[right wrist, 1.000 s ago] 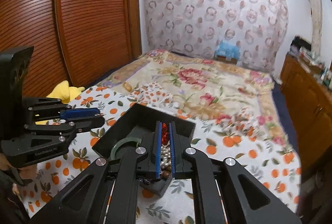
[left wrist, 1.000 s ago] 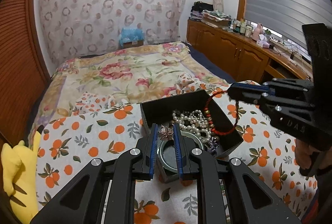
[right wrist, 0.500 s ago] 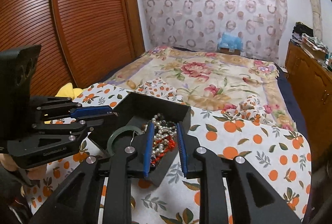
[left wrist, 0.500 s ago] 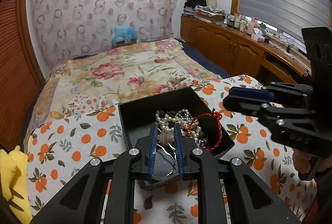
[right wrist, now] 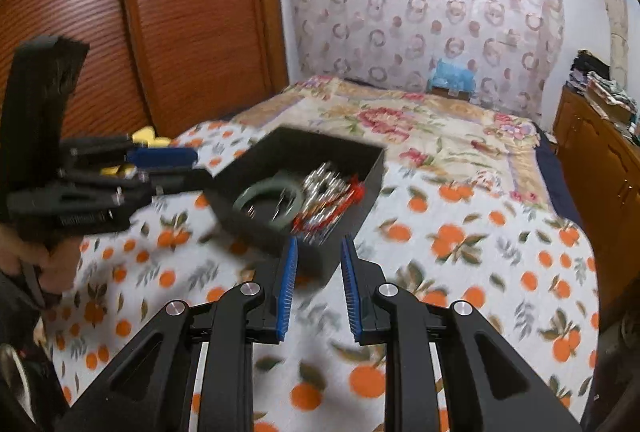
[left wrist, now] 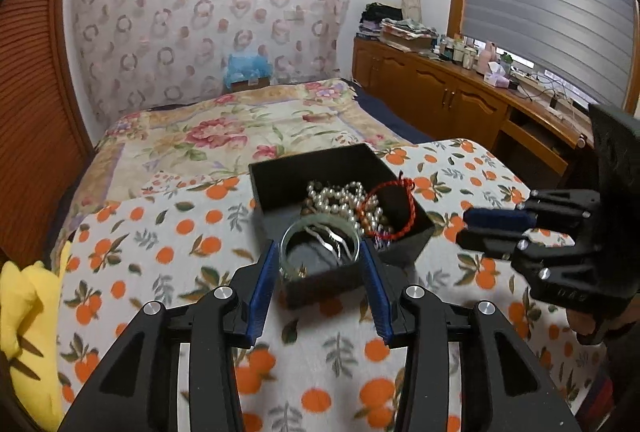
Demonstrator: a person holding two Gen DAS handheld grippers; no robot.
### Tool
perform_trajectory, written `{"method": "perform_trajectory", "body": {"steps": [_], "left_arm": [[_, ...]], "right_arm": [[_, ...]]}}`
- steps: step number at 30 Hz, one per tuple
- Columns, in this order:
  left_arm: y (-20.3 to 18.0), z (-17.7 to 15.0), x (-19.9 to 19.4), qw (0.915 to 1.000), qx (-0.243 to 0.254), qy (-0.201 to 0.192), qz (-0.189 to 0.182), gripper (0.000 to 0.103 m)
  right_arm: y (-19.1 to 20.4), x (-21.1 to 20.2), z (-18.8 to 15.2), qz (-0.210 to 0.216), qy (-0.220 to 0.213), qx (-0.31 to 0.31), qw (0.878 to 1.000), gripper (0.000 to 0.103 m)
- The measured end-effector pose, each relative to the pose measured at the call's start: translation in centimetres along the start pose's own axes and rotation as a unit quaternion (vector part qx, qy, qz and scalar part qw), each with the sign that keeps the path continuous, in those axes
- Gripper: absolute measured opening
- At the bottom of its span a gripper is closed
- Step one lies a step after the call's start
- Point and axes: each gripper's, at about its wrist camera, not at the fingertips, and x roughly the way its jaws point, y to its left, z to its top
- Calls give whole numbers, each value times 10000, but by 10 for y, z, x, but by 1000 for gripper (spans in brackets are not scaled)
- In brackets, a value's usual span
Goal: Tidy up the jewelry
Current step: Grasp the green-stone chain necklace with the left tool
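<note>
- Inside the black jewelry box [left wrist: 340, 192], which sits on the orange-print blanket [left wrist: 160, 232], lies everything I am sorting: a pearl necklace [left wrist: 340, 198] heaped at the middle, a red cord bracelet [left wrist: 386, 210] draped over the box's right side, and a pale green bangle [left wrist: 320, 244] with a silver hairpin [left wrist: 326, 238] against the box's near wall.
- My left gripper [left wrist: 320, 288] is released, its blue pads spread wide just short of the box's near wall with nothing between them.
- My right gripper [right wrist: 318, 284] is released too, empty, hanging off the box's near corner; that view is motion-blurred.
- I judge this a break between items: both pieces are dropped, and nothing is yet picked up.
- Next calls for finding any piece still outside the box, or closing on the box itself; I see no stray jewelry on the blanket.
- Against a second ago: the left jaws then pinched a small silvery piece over the box and the right pinched the red bracelet; both have since let go and drawn back from the box.
- A yellow plush toy [left wrist: 28, 312] lies well left of the box.
</note>
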Motion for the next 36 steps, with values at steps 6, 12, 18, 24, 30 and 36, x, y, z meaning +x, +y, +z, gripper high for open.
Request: {"method": "perform_trajectory", "body": {"steps": [6,12,18,24,30,36], "left_arm": [[6,-19,-7,9998,-163,81,-121,45],[10,-43,0,9988,-312,288,-230,45],[8,-53,6,9982,-315,429,-261,45],[-4,-55,10,9980,-190,497,-334,45],[-20,-54,24,9967,7,684,-439,45],[-30,-51,41,9948,137,853,-538,45]], "right_arm": [[11,19,-18,73,431,-94,9990,24],[23,36,-28,153,770,-265,9966,24],[28,44,-30,-77,961,-437,9944,22],[23,42,-30,-229,1062,-531,9927,3],[10,36,-33,-322,1050,-456,9929,0],[7,32,-34,-353,955,-421,9939,0]]}}
